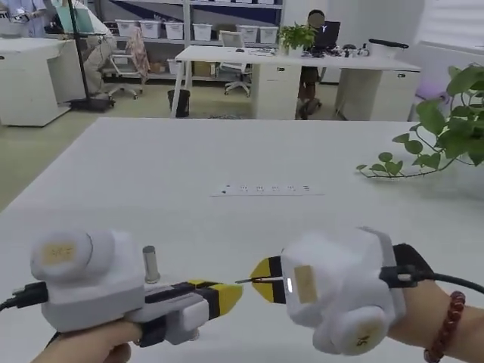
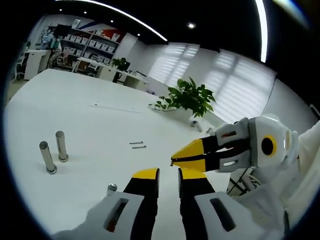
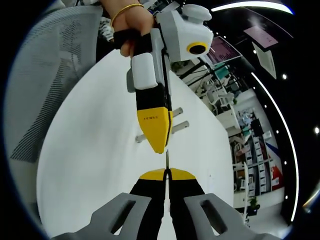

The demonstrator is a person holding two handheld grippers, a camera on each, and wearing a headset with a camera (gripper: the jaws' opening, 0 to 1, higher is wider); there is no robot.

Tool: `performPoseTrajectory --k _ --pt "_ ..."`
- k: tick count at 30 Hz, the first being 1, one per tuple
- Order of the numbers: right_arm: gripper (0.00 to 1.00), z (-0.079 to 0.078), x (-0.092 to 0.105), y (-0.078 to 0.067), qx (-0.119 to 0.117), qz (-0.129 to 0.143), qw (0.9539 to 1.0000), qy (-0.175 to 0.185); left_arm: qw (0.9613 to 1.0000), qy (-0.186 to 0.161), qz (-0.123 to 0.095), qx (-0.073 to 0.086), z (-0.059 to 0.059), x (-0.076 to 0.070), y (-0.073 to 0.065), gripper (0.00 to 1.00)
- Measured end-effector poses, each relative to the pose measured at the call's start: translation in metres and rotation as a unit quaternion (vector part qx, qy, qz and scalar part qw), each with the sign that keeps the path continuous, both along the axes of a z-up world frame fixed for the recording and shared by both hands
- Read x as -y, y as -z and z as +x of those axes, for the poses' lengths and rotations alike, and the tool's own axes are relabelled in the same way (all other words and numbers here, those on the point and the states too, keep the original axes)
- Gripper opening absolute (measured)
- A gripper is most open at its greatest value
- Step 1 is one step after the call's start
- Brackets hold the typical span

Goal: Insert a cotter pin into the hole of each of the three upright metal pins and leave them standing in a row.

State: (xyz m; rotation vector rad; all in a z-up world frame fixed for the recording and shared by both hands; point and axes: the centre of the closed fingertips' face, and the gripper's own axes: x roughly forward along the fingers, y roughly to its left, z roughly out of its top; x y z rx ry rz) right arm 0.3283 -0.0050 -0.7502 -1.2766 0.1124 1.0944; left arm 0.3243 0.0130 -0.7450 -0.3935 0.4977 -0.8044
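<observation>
In the left gripper view three upright metal pins stand on the white table: two close together (image 2: 47, 157) (image 2: 61, 146) and one nearer my jaws (image 2: 111, 189). One metal pin (image 1: 150, 265) rises behind the left gripper (image 1: 227, 296) in the head view. The left gripper (image 2: 169, 175) is slightly open with nothing between its yellow tips. My right gripper (image 3: 166, 174) is shut on a thin cotter pin (image 3: 166, 159), whose tip points at the left gripper's jaw tip (image 3: 156, 131). The right gripper (image 1: 265, 280) holds the cotter pin (image 1: 245, 281) level, almost touching the left tips. Two spare cotter pins (image 2: 137, 145) lie on the table.
A leafy plant (image 1: 446, 128) trails over the table's far right corner. A thin strip with small marks (image 1: 265, 189) lies mid-table. Desks, chairs and a seated person fill the room beyond the far edge. A grey mesh chair back (image 3: 55, 75) stands beside the table.
</observation>
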Motion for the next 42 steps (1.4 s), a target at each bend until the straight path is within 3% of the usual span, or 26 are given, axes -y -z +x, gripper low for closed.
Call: performPoseTrajectory --k 9,27,36,42 --pt "0.02 -0.0031 -0.0030 -0.0005 -0.002 0.006 1.0000 0.005 0.9990 -0.016 -0.036 -0.023 -0.0007 0.0038 0.0017 0.02" --pt "0.02 -0.0045 -0.0047 -0.0018 -0.002 0.005 0.9999 0.009 0.9944 -0.032 -0.087 -0.052 0.0005 0.0047 -0.0010 0.00" --pt "0.02 -0.0047 -0.0048 -0.0014 0.002 0.002 1.0000 0.008 0.9932 -0.035 -0.096 -0.057 0.0011 0.0052 -0.0002 0.00" --pt "0.02 -0.0045 -0.0061 -0.0011 -0.002 0.006 1.0000 0.007 0.9938 -0.031 -0.094 -0.050 0.0019 0.0032 0.0003 0.00"
